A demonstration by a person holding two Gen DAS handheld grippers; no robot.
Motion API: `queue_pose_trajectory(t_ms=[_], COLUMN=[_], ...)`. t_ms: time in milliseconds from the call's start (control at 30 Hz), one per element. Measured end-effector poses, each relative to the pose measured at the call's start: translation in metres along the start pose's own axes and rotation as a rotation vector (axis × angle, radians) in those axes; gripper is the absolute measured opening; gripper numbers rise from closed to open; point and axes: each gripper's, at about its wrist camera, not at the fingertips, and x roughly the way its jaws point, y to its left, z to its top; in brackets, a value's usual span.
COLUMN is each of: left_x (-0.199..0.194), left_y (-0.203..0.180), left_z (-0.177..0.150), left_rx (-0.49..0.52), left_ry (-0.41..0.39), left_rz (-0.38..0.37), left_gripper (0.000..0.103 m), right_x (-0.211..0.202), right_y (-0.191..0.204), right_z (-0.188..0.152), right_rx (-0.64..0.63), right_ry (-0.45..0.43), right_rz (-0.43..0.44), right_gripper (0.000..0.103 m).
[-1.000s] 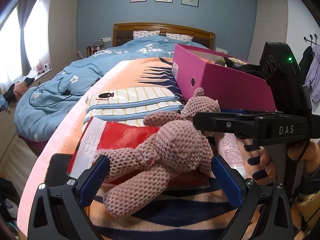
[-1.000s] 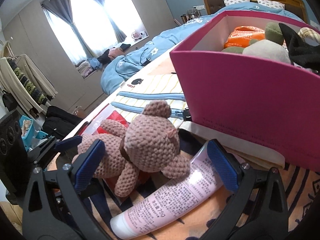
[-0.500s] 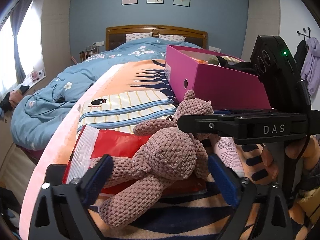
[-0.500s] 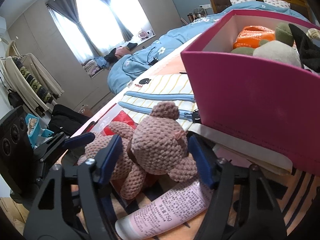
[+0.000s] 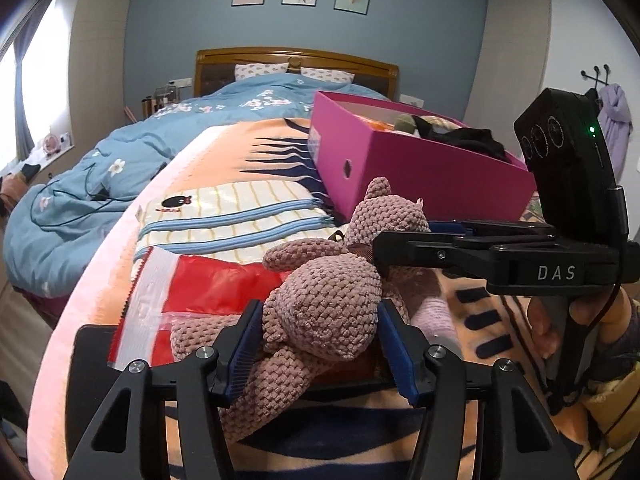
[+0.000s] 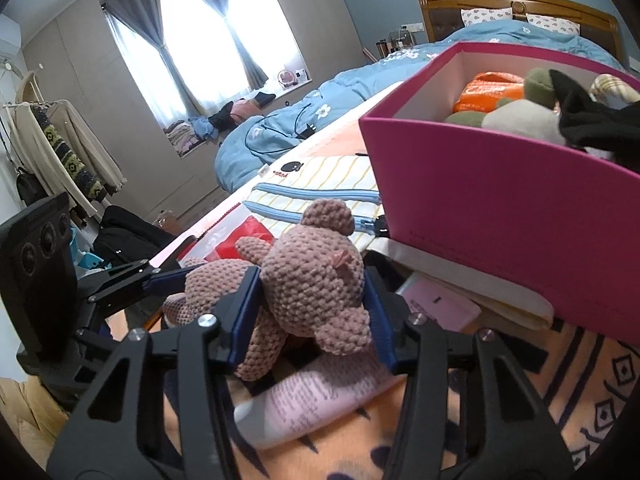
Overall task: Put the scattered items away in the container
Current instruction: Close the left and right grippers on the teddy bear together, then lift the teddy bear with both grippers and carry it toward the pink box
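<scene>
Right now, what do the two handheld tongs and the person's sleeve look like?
Both tongs are black angular frames with silver screws and ribbed blue pads. The left tongs and right tongs match. Seen from the left camera, the right one carries white "DAS" lettering, a black box with three round marks and a green light, and a thin black cable. The sleeve is mustard yellow, puffy.
</scene>
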Motion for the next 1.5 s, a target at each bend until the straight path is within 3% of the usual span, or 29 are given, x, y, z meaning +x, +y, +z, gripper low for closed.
queue_pose_trajectory(t_ms=[133, 367, 467, 767, 1100, 1500], left_x=[-0.003, -0.003, -0.003, -0.002, -0.008, -0.019], left_y=[-0.009, -0.02, -0.025, -0.029, -0.028, -0.044], left_z=[-0.001, -0.003, -0.004, -0.007, -0.011, 0.001], left_rx=[0.022, 0.078, 0.101, 0.118, 0.104, 0.11], left_ry=[0.0, 0.003, 0.004, 0.02, 0.027, 0.01], left_rz=[-0.034, -0.078, -0.09, -0.118, -0.147, -0.224], left_gripper=[0.059, 0.071, 0.071, 0.058, 0.056, 0.056], right_x=[-0.014, -0.036, -0.041, -0.047, -0.056, -0.089], right_y=[-0.003, -0.007, -0.008, -0.01, 0.0, -0.015], right_z=[-0.007, -0.019, -0.024, -0.031, -0.038, -0.047], right_rx=[0.015, 0.038, 0.047, 0.063, 0.022, 0.108], right_ry=[-0.012, -0.024, -0.028, -0.027, -0.047, -0.094], right_rz=[0.002, 0.021, 0.024, 0.028, 0.002, 0.066], right_gripper=[0.052, 0.051, 0.051, 0.055, 0.052, 0.048])
